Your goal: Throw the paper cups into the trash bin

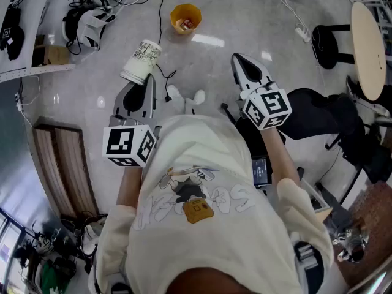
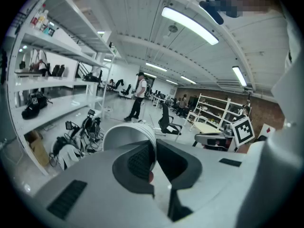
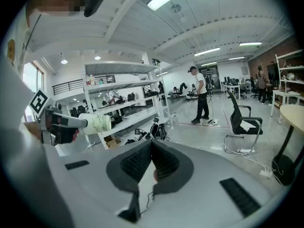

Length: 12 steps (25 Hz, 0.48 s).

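Note:
A white printed paper cup [image 1: 141,60] is held up in the air, tilted, its wall pinched between the jaws of my left gripper [image 1: 149,80]. In the left gripper view the cup [image 2: 127,136] fills the space just left of the shut left gripper [image 2: 153,145]. The small orange trash bin [image 1: 186,17] stands on the floor ahead, with some rubbish inside. My right gripper [image 1: 239,59] hovers to the right of the cup, jaws shut with nothing between them [image 3: 151,144]. The right gripper view shows the left gripper [image 3: 58,125] carrying the cup [image 3: 98,123].
Cables and a headset [image 1: 92,24] lie on the floor at far left. A round table [image 1: 367,46] and a black stool [image 1: 327,43] stand at right. White shelves [image 3: 118,109], an office chair [image 3: 241,125] and a standing person [image 3: 202,95] are farther off.

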Each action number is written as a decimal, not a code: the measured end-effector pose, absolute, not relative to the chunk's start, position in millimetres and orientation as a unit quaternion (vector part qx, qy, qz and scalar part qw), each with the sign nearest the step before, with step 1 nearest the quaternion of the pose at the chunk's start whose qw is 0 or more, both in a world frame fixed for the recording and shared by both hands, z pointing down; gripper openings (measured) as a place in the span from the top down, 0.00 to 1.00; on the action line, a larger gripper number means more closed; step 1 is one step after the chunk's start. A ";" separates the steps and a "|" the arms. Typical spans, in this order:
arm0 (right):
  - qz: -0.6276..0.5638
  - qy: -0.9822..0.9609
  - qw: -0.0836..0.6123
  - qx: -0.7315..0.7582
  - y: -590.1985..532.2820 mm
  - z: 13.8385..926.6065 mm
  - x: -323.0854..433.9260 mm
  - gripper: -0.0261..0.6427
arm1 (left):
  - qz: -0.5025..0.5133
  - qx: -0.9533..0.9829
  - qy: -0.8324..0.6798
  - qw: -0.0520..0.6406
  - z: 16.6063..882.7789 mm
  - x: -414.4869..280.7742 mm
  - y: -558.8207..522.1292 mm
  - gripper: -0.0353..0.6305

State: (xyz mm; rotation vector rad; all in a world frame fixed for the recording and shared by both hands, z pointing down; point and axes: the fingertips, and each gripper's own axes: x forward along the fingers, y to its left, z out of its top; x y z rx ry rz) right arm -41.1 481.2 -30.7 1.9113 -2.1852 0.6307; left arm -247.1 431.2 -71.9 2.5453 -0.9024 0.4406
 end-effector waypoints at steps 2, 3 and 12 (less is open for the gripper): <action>0.206 -0.749 0.077 0.625 490.0 -43.0 -50.1 0.95 | 0.167 0.913 -0.312 0.205 -69.7 -232.0 455.0 0.91; 0.202 -0.756 0.072 0.618 494.1 -47.4 -54.8 0.95 | 0.171 0.913 -0.307 0.207 -68.0 -225.0 463.5 0.91; 0.240 -0.747 0.028 0.619 545.6 -53.8 -52.2 0.95 | 0.177 0.919 -0.276 0.220 -66.3 -185.7 500.1 0.91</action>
